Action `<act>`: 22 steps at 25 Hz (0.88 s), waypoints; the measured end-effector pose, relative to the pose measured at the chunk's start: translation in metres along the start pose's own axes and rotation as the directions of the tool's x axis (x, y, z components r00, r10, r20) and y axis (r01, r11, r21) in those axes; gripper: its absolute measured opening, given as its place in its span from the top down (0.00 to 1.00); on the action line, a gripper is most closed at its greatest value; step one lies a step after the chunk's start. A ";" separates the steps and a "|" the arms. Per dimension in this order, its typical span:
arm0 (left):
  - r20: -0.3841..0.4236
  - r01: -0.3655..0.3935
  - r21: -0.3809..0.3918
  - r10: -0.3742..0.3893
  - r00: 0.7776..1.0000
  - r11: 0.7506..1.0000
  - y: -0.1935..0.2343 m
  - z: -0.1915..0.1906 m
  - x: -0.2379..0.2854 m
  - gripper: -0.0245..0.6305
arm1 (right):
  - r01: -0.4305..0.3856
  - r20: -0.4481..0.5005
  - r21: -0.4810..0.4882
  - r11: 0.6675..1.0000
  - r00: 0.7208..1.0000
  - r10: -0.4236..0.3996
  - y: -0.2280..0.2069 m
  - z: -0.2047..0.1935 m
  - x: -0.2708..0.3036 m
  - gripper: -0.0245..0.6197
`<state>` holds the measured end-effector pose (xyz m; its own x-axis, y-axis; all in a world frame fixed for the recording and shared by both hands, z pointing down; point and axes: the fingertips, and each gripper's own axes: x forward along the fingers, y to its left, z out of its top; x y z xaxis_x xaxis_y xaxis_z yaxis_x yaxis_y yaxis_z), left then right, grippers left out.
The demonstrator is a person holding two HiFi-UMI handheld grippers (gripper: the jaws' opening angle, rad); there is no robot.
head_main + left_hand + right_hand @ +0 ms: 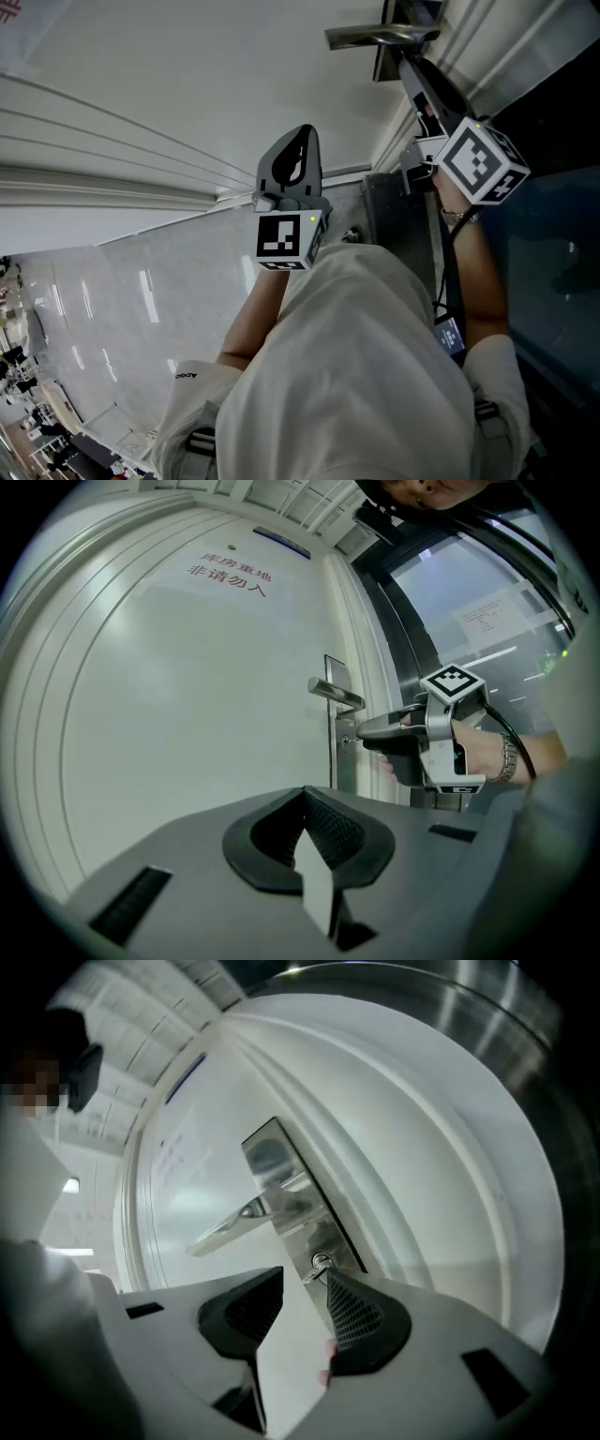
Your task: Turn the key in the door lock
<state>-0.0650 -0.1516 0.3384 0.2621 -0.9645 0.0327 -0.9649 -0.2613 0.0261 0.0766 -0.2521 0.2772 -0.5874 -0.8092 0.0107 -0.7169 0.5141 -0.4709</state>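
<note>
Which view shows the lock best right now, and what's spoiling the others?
Left gripper view: sharp, evenly lit, but the lens bows the door and the lock is tiny beside the right gripper. Right gripper view: closest, soft, tilted, glare on the lock plate, keyhole readable. Head view: dim, no keyhole.

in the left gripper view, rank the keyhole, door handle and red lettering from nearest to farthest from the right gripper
1. keyhole, right at the tips of the right gripper
2. door handle, just above the keyhole
3. red lettering, high on the door, up and to the left
</note>
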 end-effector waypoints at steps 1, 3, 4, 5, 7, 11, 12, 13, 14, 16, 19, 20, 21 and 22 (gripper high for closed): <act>0.000 0.001 0.001 -0.001 1.000 1.000 0.000 0.000 0.001 0.95 | 0.019 -0.009 -0.083 0.996 1.000 -0.020 0.002 -0.001 -0.001 0.77; 0.003 0.004 0.002 -0.004 1.000 1.000 -0.001 0.001 0.002 0.95 | 0.046 -0.035 -0.188 0.981 0.998 -0.054 0.002 -0.004 -0.001 0.77; 0.004 0.006 0.002 -0.006 1.000 1.000 -0.002 0.001 0.002 0.95 | 0.064 -0.049 -0.235 0.970 0.996 -0.078 0.001 -0.006 -0.001 0.77; 0.003 0.008 0.002 -0.008 1.000 1.000 -0.003 0.001 0.002 0.95 | 0.086 -0.058 -0.295 0.952 0.992 -0.108 -0.001 -0.007 -0.002 0.77; 0.000 0.013 0.003 -0.013 1.000 1.000 -0.004 0.001 0.002 0.95 | 0.142 -0.048 -0.460 0.877 0.982 -0.185 -0.004 -0.007 -0.003 0.77; 0.005 0.012 0.005 -0.012 1.000 1.000 -0.003 0.003 0.003 0.95 | 0.228 0.066 -0.774 0.591 0.957 -0.283 0.002 0.000 -0.005 0.77; 0.005 0.012 0.005 -0.012 1.000 1.000 -0.003 0.003 0.003 0.95 | 0.233 0.087 -0.823 0.517 0.953 -0.291 0.004 0.000 -0.005 0.77; 0.005 0.012 0.005 -0.012 1.000 1.000 -0.003 0.002 0.003 0.95 | 0.230 0.098 -0.863 0.450 0.950 -0.297 0.006 -0.002 -0.004 0.77; 0.004 0.011 0.004 -0.011 1.000 1.000 -0.003 0.002 0.003 0.95 | 0.222 0.102 -0.894 0.389 0.947 -0.306 0.007 -0.005 -0.003 0.77; 0.004 0.011 0.005 -0.011 1.000 1.000 -0.003 0.003 0.001 0.95 | 0.197 0.099 -0.941 0.276 0.938 -0.333 0.006 -0.011 -0.001 0.77; 0.004 0.010 0.005 -0.010 1.000 1.000 -0.001 0.004 0.000 0.95 | 0.173 0.116 -0.977 0.128 0.924 -0.365 0.004 -0.015 0.003 0.78; 0.004 0.009 0.004 -0.009 1.000 1.000 -0.001 0.003 0.000 0.95 | 0.170 0.126 -0.981 0.091 0.922 -0.367 0.004 -0.014 0.004 0.78; 0.003 0.007 0.003 -0.007 1.000 1.000 0.000 0.003 0.000 0.95 | 0.168 0.134 -0.984 0.061 0.921 -0.366 0.004 -0.014 0.004 0.78; 0.003 0.007 0.002 -0.007 1.000 1.000 0.001 0.002 0.001 0.95 | 0.166 0.141 -0.986 0.036 0.921 -0.364 0.005 -0.014 0.005 0.79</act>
<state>-0.0654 -0.1523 0.3363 0.2684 -0.9628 0.0298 -0.9632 -0.2678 0.0241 0.0648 -0.2500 0.2875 -0.2270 -0.9723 0.0566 -0.4935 0.1649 0.8540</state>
